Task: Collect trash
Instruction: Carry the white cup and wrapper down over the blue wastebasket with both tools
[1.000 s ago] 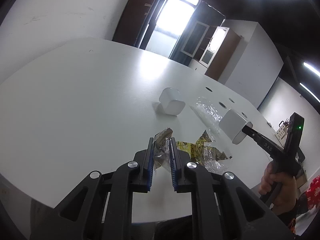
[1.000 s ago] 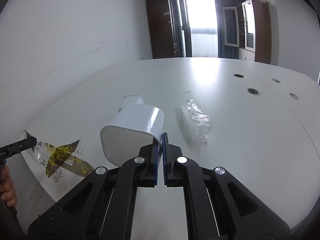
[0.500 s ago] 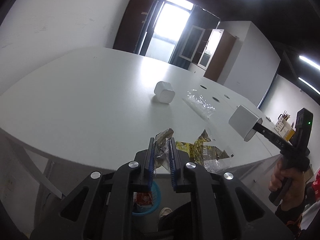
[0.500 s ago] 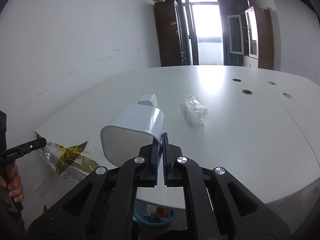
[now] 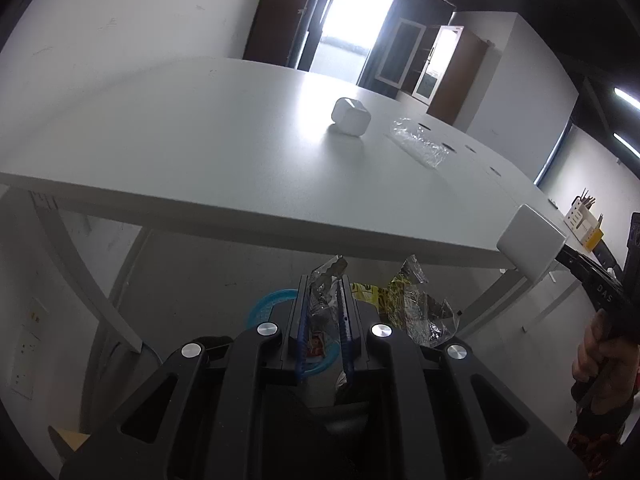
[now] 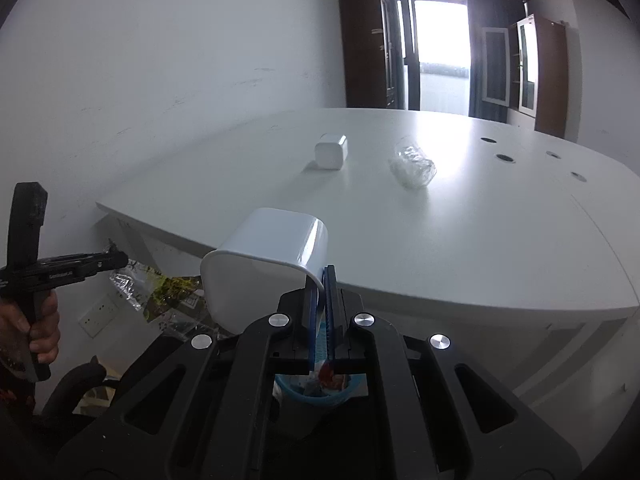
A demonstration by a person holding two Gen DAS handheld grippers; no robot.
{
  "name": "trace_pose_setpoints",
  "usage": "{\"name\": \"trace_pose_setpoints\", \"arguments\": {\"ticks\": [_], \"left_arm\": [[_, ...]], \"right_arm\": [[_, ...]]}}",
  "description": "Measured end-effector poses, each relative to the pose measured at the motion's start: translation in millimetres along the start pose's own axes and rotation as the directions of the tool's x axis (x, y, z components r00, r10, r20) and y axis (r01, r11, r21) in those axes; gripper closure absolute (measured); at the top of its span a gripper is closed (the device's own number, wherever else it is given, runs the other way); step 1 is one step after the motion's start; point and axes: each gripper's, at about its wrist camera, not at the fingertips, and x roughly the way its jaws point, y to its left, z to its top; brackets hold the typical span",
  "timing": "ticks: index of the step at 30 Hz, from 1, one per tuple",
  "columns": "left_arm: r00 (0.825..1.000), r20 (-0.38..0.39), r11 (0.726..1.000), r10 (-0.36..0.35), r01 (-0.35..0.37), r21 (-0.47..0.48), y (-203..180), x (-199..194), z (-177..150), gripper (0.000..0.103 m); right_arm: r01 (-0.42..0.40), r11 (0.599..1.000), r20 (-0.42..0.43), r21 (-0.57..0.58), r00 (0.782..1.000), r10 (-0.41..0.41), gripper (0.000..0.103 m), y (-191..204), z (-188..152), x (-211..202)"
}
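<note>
left gripper frame: matte black plastic, two broad arms with cut-out slots.
left gripper screws: four round silver heads, set in a row across the arms behind the pads.
left gripper pads: blue, ribbed.
right gripper frame: same black plastic, four silver screw heads behind its blue pads.
markings: small white lettering on each gripper's side, unreadable.
handles: black pistol-type grips.
sleeve: dark with red pattern, below the right gripper's handle.

My left gripper points downward, jaws nearly closed and pinching. My right gripper tilts down too, jaws pressed tight together. My left hand and right hand each wrap a black handle.
</note>
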Motion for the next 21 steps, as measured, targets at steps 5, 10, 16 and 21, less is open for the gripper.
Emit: {"name": "trace_pose_setpoints", "arguments": {"ticks": [5, 10, 16, 21], "left_arm": [[0.999, -0.042, 0.999, 0.031, -0.033, -0.026, 16, 9, -21, 0.091], [0.994, -0.092, 0.998, 0.05, -0.054, -0.043, 28, 29, -35, 0.091], [0.983, -0.163, 0.993, 0.086, -0.098, -0.066, 43, 66, -51, 0.091], [0.967, -0.221, 0.989, 0.123, -0.139, -0.056, 53, 108, -53, 0.091]], "right_arm": [[-0.035, 0.999, -0.069, -0.021, 0.997, 0.034, 0.1, 16, -23, 10], [-0.063, 0.998, -0.143, -0.022, 0.988, 0.059, 0.1, 25, -46, 34], [-0.069, 0.998, -0.238, 0.014, 0.969, 0.07, 0.1, 23, -73, 77], [-0.053, 0.998, -0.31, 0.046, 0.948, 0.065, 0.1, 14, -97, 117]]}}
